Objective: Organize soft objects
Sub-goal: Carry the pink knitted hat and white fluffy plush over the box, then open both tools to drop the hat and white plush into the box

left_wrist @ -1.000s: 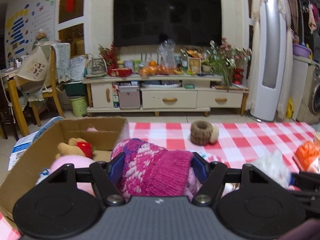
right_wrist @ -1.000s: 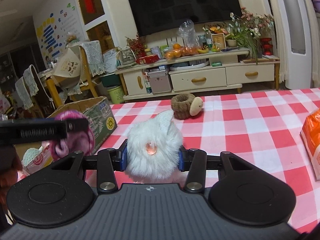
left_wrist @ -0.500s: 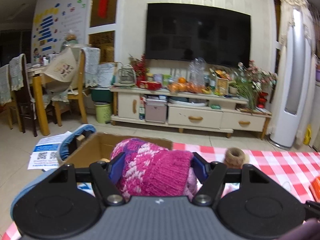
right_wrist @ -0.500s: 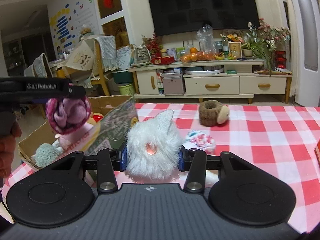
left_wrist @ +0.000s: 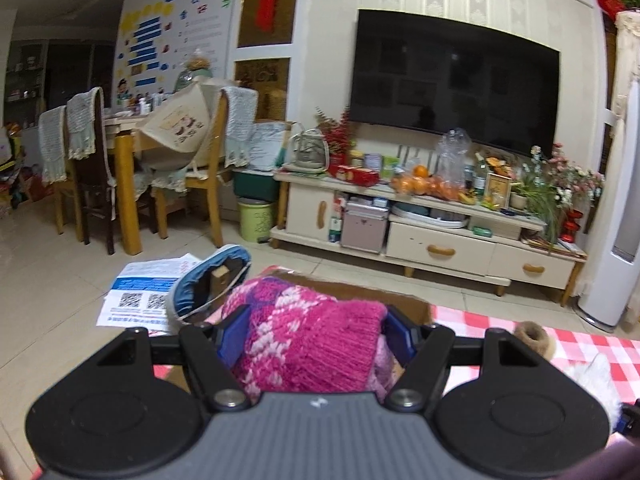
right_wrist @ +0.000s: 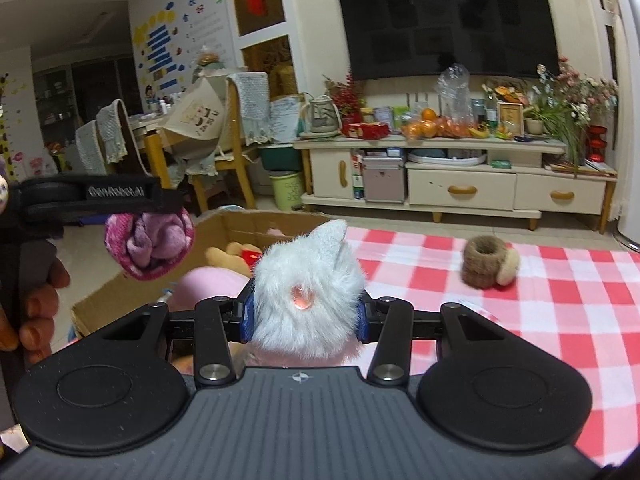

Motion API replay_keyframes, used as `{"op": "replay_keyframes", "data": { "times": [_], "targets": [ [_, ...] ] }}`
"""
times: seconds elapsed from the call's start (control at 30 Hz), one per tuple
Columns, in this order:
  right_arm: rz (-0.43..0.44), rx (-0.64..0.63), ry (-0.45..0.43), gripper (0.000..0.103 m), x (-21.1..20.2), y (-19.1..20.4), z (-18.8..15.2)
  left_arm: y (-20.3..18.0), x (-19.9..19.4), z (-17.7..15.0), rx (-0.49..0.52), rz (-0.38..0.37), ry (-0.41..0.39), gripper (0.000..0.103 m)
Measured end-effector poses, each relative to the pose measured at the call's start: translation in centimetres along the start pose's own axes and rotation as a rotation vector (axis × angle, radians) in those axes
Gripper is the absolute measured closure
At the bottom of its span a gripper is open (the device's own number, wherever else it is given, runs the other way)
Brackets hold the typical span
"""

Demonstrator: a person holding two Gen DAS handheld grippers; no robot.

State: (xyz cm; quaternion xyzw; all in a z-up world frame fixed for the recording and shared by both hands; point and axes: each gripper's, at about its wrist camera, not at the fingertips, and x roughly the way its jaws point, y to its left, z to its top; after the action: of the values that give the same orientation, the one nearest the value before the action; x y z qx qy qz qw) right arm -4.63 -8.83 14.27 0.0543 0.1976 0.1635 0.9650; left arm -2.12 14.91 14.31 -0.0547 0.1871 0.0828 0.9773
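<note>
My left gripper [left_wrist: 314, 334] is shut on a magenta and pink knitted hat [left_wrist: 308, 340] and holds it in the air above the cardboard box [left_wrist: 360, 294]. In the right wrist view the hat [right_wrist: 150, 246] hangs from the left gripper [right_wrist: 150, 216] over the box's left end. My right gripper [right_wrist: 306, 312] is shut on a white furry plush [right_wrist: 306, 288] with a pink bead, held at the box's near right edge [right_wrist: 256, 224]. The box holds a pink plush [right_wrist: 208, 284] and a tan bear [right_wrist: 236, 254].
A brown knitted cuff [right_wrist: 486, 262] lies on the red-checked tablecloth [right_wrist: 560, 304] to the right. Beyond the table are a TV cabinet [right_wrist: 460, 184], chairs [right_wrist: 236, 136] and a blue stool [left_wrist: 208, 284] with papers on the floor.
My left gripper has lifted the hat higher and swung left over the box. My right gripper has carried the white plush left to the box's edge.
</note>
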Motion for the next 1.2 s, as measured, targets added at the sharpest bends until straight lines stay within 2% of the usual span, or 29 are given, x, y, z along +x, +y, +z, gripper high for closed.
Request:
{"op": "replay_keyframes", "data": {
  "times": [0.13, 0.23, 0.33, 0.57, 0.93, 1.2],
  "targets": [
    [0.031, -0.009, 0.001, 0.047, 1.3, 1.1, 0.9, 1.1, 1.0, 0.1, -0.011, 0.033, 0.032, 0.033],
    [0.048, -0.015, 0.008, 0.047, 2.4, 2.1, 1.5, 1.8, 2.1, -0.2, -0.010, 0.048, 0.087, 0.033],
    [0.062, -0.023, 0.019, 0.047, 3.7, 2.8, 1.9, 2.4, 3.1, -0.6, -0.018, 0.046, 0.137, 0.033],
    [0.048, -0.083, 0.035, 0.047, 6.1, 3.9, 2.6, 2.7, 3.9, -1.3, -0.005, 0.038, 0.176, 0.031],
    [0.028, -0.110, 0.063, 0.046, 8.5, 4.0, 3.0, 2.8, 3.8, -1.7, 0.018, 0.037, 0.184, 0.030],
    [0.022, -0.100, 0.086, 0.045, 8.9, 4.1, 3.0, 2.8, 4.0, -1.7, 0.022, 0.055, 0.187, 0.020]
  ]
}}
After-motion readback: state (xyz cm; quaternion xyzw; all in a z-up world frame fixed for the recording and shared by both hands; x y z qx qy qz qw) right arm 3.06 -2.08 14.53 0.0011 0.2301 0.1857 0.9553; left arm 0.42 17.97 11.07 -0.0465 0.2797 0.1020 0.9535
